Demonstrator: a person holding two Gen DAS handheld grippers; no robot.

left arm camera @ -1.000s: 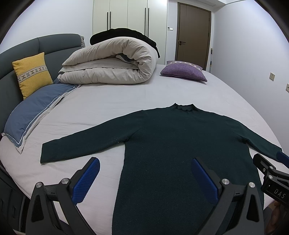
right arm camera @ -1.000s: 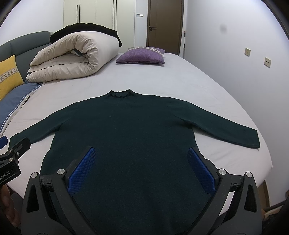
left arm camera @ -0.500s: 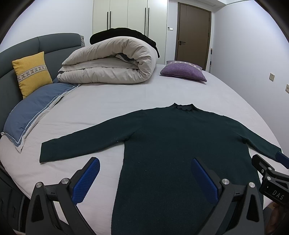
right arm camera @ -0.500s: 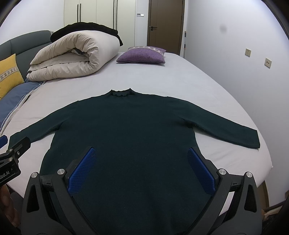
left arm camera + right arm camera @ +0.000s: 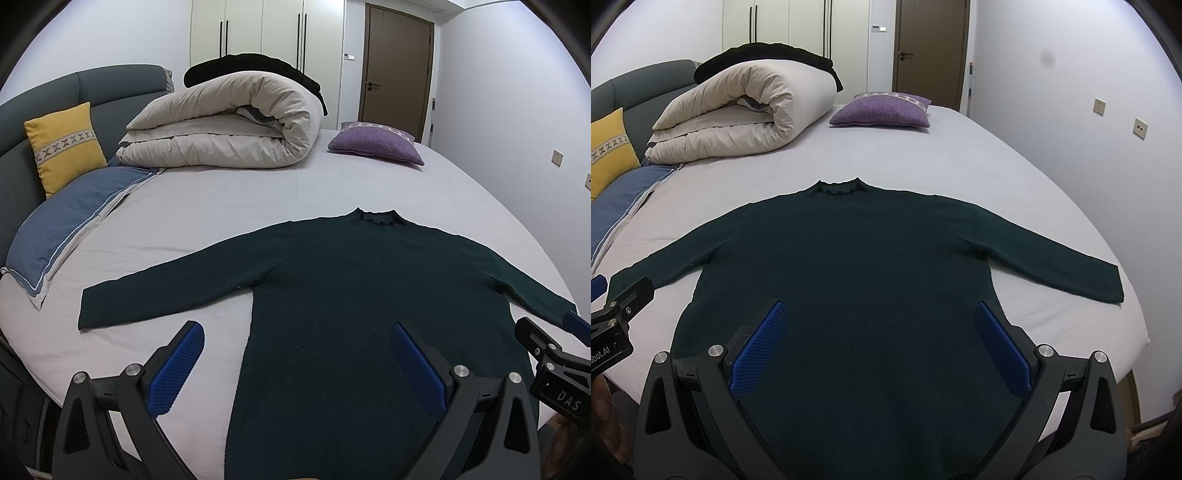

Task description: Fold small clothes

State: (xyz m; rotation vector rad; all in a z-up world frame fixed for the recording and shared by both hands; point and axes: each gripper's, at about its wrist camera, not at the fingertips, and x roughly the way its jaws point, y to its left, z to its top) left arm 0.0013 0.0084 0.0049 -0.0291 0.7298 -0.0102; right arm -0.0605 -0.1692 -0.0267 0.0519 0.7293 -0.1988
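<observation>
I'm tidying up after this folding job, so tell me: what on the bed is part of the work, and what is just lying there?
Part of the job:
- dark green sweater, spread flat with both sleeves out
- left gripper, open
- right gripper, open

Just lying there:
- rolled duvet
- purple cushion
- yellow cushion
- blue pillow

"DAS" on right tongs body, "obot.AI" on left tongs body
</observation>
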